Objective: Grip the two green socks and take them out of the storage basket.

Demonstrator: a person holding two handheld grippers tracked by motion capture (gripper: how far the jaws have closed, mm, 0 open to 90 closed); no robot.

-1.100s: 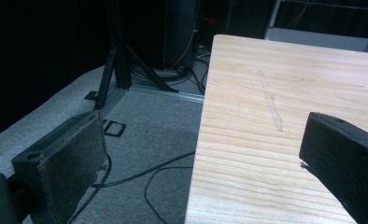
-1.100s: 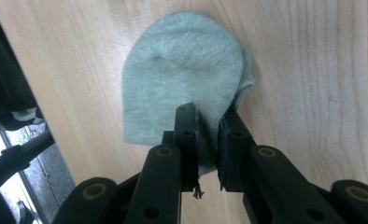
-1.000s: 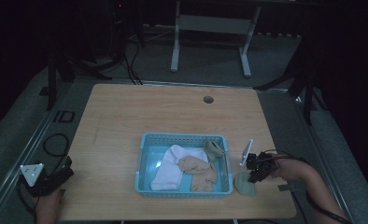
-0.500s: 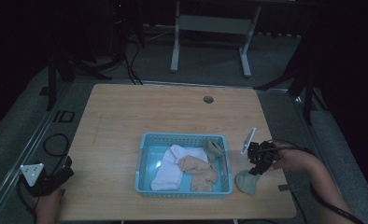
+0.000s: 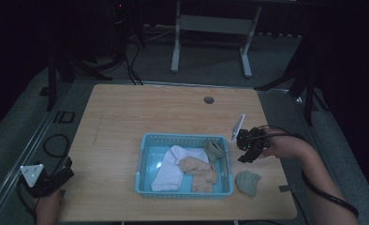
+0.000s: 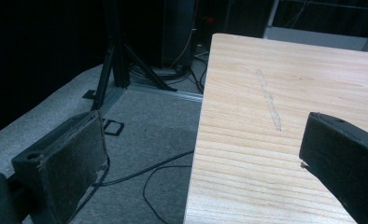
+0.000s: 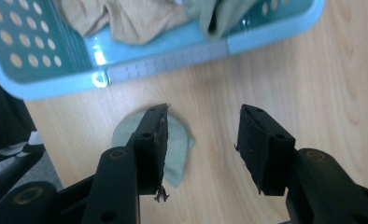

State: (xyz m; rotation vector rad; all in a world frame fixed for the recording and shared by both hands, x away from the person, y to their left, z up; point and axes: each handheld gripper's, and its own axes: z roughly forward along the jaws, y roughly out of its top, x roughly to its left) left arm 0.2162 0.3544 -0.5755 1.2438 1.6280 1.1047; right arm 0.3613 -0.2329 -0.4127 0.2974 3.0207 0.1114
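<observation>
Right tool [image 5: 244, 152] now hanging above the desk [image 5: 126, 122] just right of the blue basket [image 5: 143, 164], jaws parted about halfway, holding nothing; a second back, low over the folded green sock [image 5: 248, 183], pinched nearly shut. Jaws have just been opening, with nothing between them. Sock lying flat on the wood near the front right corner, apart from the basket wall [image 7: 173, 60]; release looks done. Likely next: another piece from the basket, where a white sock [image 5: 171, 168], a tan one [image 5: 199, 169] and a second green one [image 5: 214, 150] remain. Left tool [image 5: 49, 180] parked at the front left edge, jaws wide, empty. Bare wood behind and left of the basket; little margin around the laid sock.
</observation>
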